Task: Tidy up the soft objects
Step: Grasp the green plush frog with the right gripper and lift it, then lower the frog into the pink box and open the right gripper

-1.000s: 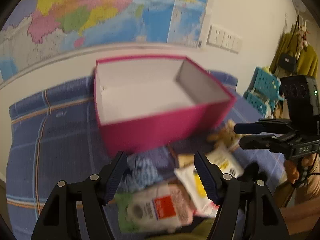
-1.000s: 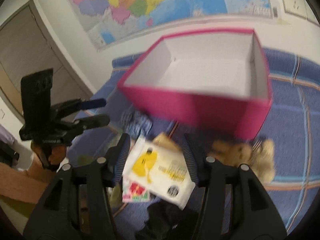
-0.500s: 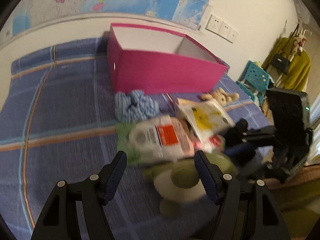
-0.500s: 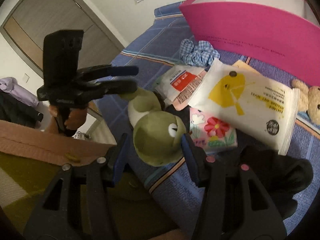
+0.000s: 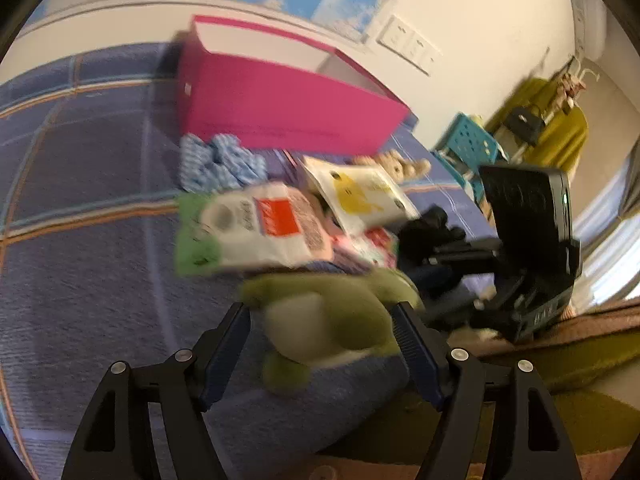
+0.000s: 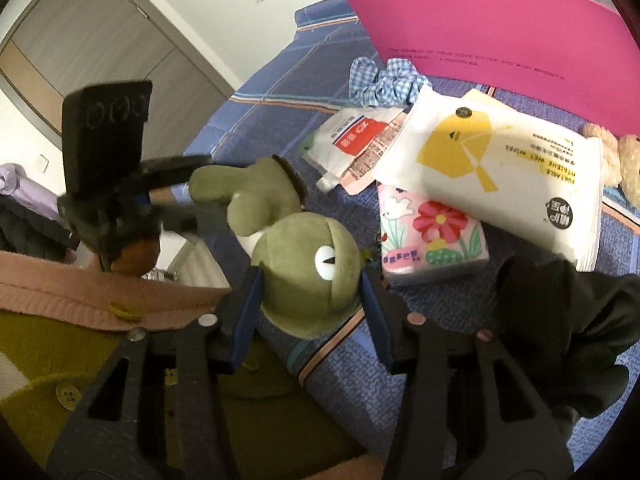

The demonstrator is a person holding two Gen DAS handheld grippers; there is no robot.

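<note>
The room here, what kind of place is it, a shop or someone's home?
Most likely a bedroom at home. The things lie on a blue checked bedspread, a coat hangs on a rack in the corner, and there is a wooden door.

Green frog plush (image 6: 308, 276): white belly, white eye, lying between both claws' fingers. Ahead of the right claw: floral tissue pack (image 6: 432, 236), yellow-print wet-wipes pack (image 6: 496, 168), red-label pouch (image 6: 356, 140), blue gingham scrunchie (image 6: 384, 84), tan teddy (image 6: 616, 160), black garment (image 6: 568, 320) at right.
</note>
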